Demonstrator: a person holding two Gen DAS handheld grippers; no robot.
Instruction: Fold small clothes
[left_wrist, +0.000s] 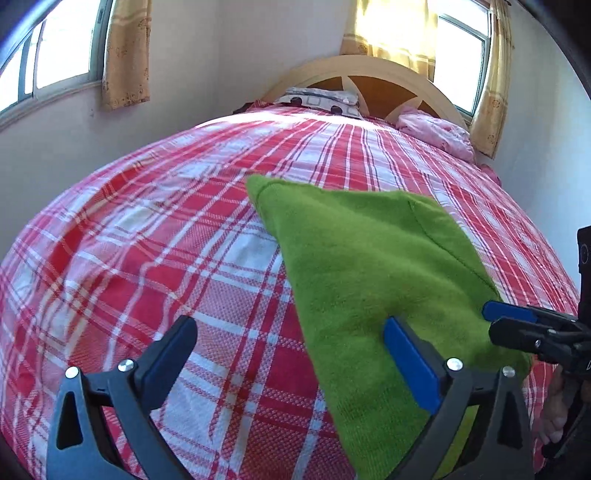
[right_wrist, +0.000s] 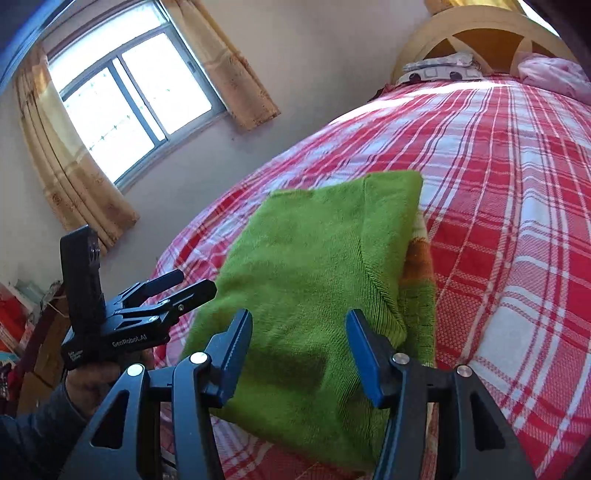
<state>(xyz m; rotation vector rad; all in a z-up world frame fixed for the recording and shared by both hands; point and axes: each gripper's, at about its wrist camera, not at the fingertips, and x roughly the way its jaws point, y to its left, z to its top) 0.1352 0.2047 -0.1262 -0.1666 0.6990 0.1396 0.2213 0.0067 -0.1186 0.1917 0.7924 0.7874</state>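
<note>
1. Left claw (left_wrist: 291, 354) is spread wide, nothing between its fingers; its right finger overlaps the green garment (left_wrist: 369, 280) in the picture, contact unclear.
2. Right claw (right_wrist: 299, 350) also spread open, poised over the near edge of the garment, not gripping.
3. Green knit garment lies folded on the bed (left_wrist: 147, 258), near edge toward both claws.
4. Bed cover is red/white plaid; further back a patterned pillow (left_wrist: 317, 99), a pink bundle (left_wrist: 436, 133), then a curved wooden headboard (left_wrist: 369, 70).
5. Room: pale walls, windows w/ yellow curtains (left_wrist: 125, 51) at the far side.
6. Right wrist view only: orange/cream layer (right_wrist: 419, 258) peeking from under the garment's right edge, plus the person's hand (right_wrist: 92, 384) on the left claw.
7. Readable text, right wrist view: "GenRobot.AI" on the left claw's body; smaller print beside it illegible.
</note>
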